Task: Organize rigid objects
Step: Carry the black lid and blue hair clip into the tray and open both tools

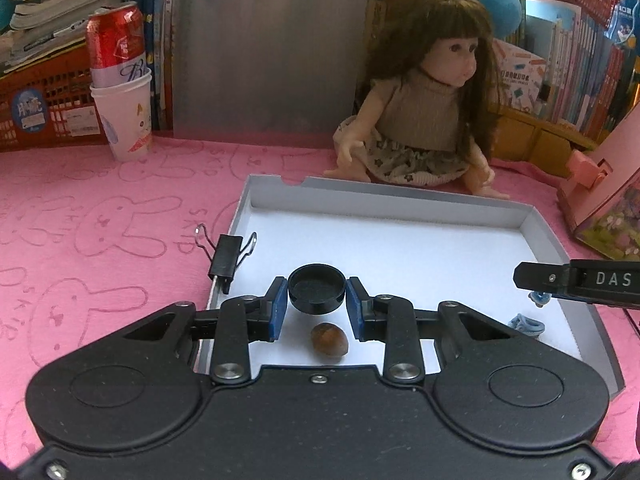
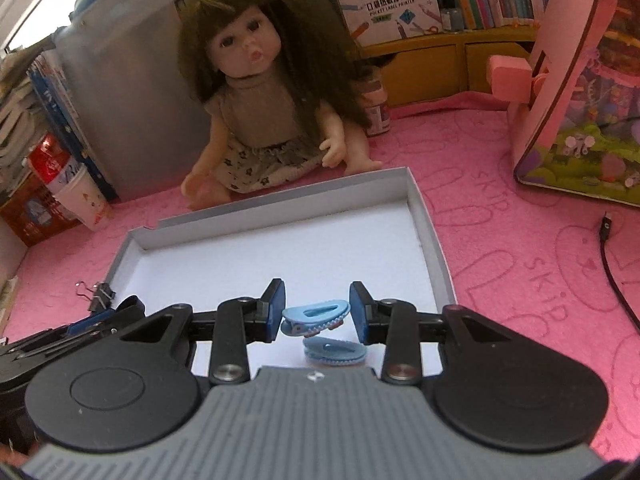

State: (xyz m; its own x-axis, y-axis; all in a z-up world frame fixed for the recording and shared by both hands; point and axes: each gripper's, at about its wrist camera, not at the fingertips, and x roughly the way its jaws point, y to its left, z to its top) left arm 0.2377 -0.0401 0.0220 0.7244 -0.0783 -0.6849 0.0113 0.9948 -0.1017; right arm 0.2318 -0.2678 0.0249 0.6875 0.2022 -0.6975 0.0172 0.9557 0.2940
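White tray (image 1: 400,204) on pink counter holds cap (image 1: 317,288), nut (image 1: 329,339), two blue clips (image 2: 316,315). Binder clip (image 1: 226,257) outside at left rim. Left claw (image 1: 317,307) open around cap; right claw (image 2: 317,311) open around far clip. Mostly sorted.

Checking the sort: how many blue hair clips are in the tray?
2. One blue clip sits between the right tool fingers; the second clip lies just nearer the camera. None seem hidden.

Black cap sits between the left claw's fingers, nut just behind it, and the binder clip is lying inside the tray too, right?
Not quite. The left wrist view shows the binder clip outside the tray, on the pink cloth at its left wall. The black cap is between the left claw fingers, the nut behind it.
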